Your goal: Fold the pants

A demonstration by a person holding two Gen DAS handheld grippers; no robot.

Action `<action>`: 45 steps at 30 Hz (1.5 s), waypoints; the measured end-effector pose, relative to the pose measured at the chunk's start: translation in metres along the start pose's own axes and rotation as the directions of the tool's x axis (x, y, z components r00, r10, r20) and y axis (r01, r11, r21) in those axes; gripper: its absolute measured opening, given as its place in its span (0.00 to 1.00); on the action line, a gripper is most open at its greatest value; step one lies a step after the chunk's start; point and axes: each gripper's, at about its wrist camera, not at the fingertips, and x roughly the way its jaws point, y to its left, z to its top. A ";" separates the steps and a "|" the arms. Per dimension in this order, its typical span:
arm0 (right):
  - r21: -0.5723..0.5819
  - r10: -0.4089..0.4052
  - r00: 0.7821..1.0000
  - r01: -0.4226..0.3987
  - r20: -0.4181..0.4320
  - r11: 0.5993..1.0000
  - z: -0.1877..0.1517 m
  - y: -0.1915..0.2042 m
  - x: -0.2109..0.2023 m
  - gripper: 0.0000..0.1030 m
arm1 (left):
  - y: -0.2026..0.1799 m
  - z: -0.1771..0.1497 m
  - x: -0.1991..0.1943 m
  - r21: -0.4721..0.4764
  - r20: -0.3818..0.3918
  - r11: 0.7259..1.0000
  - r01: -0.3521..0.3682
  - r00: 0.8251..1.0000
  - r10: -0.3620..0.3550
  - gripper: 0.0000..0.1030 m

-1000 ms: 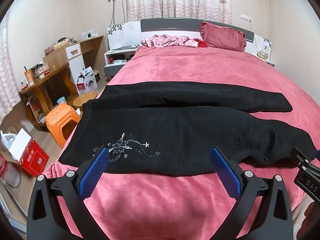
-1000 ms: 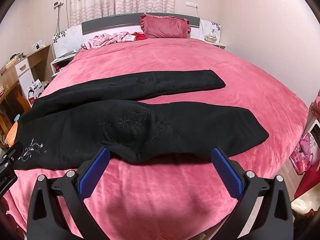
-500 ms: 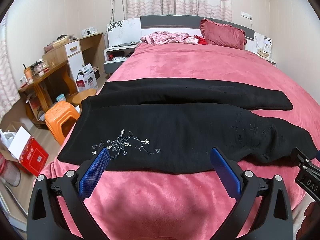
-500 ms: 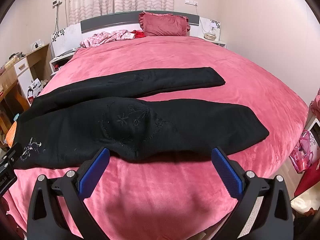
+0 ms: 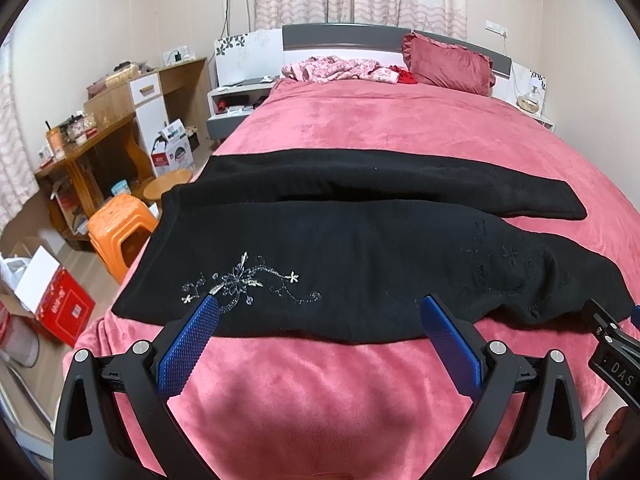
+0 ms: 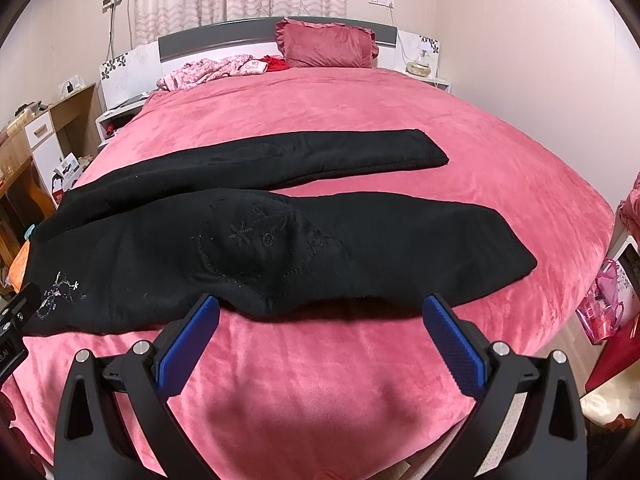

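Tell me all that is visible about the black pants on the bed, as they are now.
The black pants look like thick, fleecy cloth. They lie flat and unfolded across the pink bedspread, waist toward the left, both legs pointing right and spread apart. The far leg lies straight; the near leg has a slightly rumpled front edge. Silver floral embroidery sits near the waist, dark embroidery farther along. Neither tool touches them.

The pants lie across the near part of the bed, waist to the left, legs running right, one behind the other. A pillow and what seems crumpled clothing sit at the headboard. A stool stands left of the bed
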 end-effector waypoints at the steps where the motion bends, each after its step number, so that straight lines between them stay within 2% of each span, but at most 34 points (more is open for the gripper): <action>1: 0.000 -0.002 1.000 0.002 -0.002 1.000 0.000 0.000 0.001 0.98 | 0.001 -0.001 0.001 -0.003 -0.007 1.000 0.002 1.000 -0.002 0.97; 12: 0.004 -0.003 1.000 0.003 -0.015 1.000 0.002 -0.003 0.006 0.98 | 0.002 -0.002 0.005 0.009 -0.023 1.000 0.001 1.000 0.000 0.97; 24: 0.013 -0.016 0.999 0.016 -0.037 1.000 0.001 -0.008 0.015 0.98 | 0.015 -0.001 0.018 -0.024 -0.066 1.000 -0.011 0.998 0.009 0.97; 26: 0.033 0.011 0.999 -0.010 -0.039 0.999 0.002 -0.014 0.018 0.98 | 0.019 -0.001 0.022 -0.031 -0.077 0.999 0.008 0.997 -0.011 0.97; 28: 0.069 0.116 0.992 -0.112 -0.057 0.991 0.006 -0.022 0.026 0.98 | 0.025 -0.004 0.031 -0.058 -0.122 0.997 0.050 0.991 -0.057 0.97; 29: 0.102 0.198 0.976 -0.189 -0.092 0.977 0.008 -0.030 0.036 0.98 | 0.033 -0.006 0.038 -0.099 -0.161 0.991 0.090 0.981 -0.105 0.97; 31: 0.169 0.237 0.959 -0.211 -0.156 0.963 0.010 -0.046 0.049 0.98 | 0.044 -0.009 0.045 -0.159 -0.185 0.980 0.116 0.972 -0.145 0.97; 33: 0.266 0.289 0.940 -0.236 -0.182 0.935 0.012 -0.071 0.059 0.98 | 0.059 -0.014 0.053 -0.214 -0.209 0.974 0.079 0.970 -0.125 0.97; 35: 0.371 0.313 0.935 -0.234 -0.166 0.898 0.014 -0.101 0.066 0.98 | 0.076 -0.017 0.061 -0.277 -0.222 0.957 0.084 0.964 -0.149 0.97; 39: 0.533 0.321 0.933 -0.191 -0.163 0.824 0.010 -0.155 0.083 0.98 | 0.105 -0.020 0.068 -0.389 -0.216 0.918 0.071 0.962 -0.167 0.97; 42: 0.673 0.363 0.918 -0.167 -0.162 0.721 -0.003 -0.191 0.097 0.93 | 0.126 -0.028 0.073 -0.459 -0.226 0.886 0.062 0.957 -0.184 0.97; 43: 0.717 0.382 0.910 -0.157 -0.162 0.679 -0.009 -0.203 0.105 0.87 | 0.131 -0.031 0.074 -0.471 -0.222 0.880 0.065 0.957 -0.189 0.97; 44: 0.741 0.392 0.906 -0.151 -0.161 0.654 -0.014 -0.210 0.110 0.80 | 0.137 -0.033 0.073 -0.487 -0.209 0.871 0.066 0.959 -0.190 0.97; 45: 0.762 0.405 0.901 -0.153 -0.154 0.629 -0.016 -0.217 0.114 0.77 | 0.144 -0.034 0.073 -0.504 -0.191 0.861 0.065 0.964 -0.185 0.97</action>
